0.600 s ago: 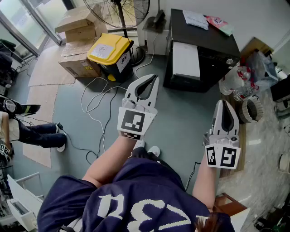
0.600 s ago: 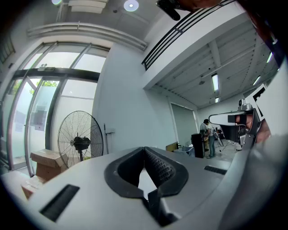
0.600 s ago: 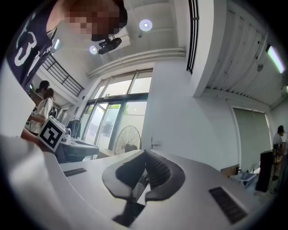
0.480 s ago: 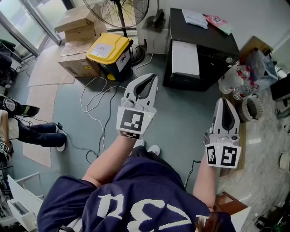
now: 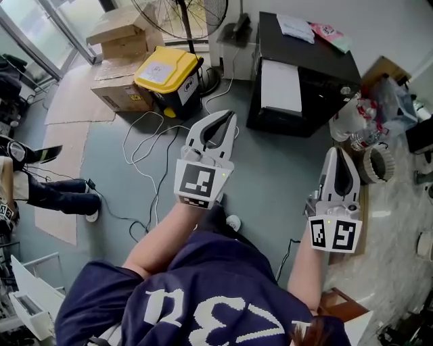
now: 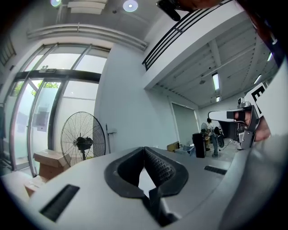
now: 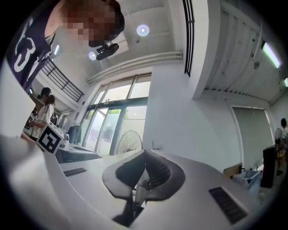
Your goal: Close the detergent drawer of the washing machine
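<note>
Head view: standing fan point(image 5: 186, 17) cut off at 12 o'clock, bystander's legs point(image 5: 54, 196) cropped at 9 o'clock. Left gripper view: figures point(image 6: 211, 134) at 3 o'clock too small to tell.

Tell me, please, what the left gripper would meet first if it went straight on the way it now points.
Probably the white wall, just right of the standing fan; nothing nearer shows ahead of the left gripper, though depth is unclear.

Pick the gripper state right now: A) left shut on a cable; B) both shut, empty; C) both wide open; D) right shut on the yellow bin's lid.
B: the left gripper and the right gripper each show jaws closed together with nothing between them.
</note>
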`<state>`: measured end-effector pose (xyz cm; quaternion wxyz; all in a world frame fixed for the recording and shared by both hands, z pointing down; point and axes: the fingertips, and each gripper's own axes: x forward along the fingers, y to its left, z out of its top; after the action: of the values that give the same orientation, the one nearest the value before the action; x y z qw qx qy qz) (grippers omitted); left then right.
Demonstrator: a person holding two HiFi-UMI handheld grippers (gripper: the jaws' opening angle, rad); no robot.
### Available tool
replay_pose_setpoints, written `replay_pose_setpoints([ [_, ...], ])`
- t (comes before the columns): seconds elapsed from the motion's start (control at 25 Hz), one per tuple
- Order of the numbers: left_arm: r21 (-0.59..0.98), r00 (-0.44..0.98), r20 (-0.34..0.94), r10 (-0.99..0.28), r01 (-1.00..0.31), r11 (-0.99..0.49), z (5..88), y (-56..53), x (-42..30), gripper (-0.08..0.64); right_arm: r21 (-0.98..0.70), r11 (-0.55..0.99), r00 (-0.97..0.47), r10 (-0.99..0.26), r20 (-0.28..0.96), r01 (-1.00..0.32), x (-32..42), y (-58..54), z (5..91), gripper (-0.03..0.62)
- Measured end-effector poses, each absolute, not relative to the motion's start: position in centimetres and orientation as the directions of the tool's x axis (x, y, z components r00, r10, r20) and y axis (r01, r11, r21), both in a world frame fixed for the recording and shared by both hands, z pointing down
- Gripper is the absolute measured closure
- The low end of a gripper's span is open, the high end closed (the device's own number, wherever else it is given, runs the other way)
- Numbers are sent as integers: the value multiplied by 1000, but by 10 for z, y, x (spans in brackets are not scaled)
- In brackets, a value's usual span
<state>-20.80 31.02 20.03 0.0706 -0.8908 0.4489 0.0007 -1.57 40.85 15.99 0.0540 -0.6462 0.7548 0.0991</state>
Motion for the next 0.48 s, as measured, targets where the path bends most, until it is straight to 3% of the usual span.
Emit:
replay_pose_setpoints([
  [0.48, -83, 606, -60, -793, -795, -601, 214, 244, -199, 540, 71, 140, -152, -969, -195, -988, -15, 341, 171, 577],
])
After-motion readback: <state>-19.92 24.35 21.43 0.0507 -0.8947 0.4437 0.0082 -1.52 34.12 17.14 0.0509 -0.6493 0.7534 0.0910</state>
